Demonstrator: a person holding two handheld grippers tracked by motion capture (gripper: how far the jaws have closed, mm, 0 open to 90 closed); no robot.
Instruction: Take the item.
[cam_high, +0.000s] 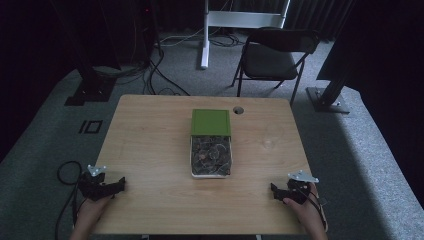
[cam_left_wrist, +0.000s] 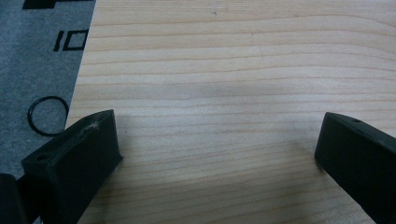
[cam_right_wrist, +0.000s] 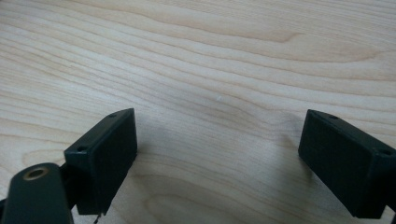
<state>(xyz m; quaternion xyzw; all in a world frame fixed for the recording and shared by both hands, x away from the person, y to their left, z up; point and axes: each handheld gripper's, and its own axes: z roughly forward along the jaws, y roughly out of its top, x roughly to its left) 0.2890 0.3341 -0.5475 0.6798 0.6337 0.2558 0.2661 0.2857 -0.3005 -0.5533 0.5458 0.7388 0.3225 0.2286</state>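
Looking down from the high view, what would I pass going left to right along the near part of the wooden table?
Left black two-jaw gripper → white tray of dark bits, its green square lid slid toward the far side → right black two-jaw gripper.

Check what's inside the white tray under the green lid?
The white tray holds dark tangled items, too blurred to identify. The green lid covers its far part, hiding whatever lies there.

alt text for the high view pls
A person's hands rest a left gripper and a right gripper, both open and holding nothing, at the near corners of a wooden table. A box with its green lid slid back sits mid-table.
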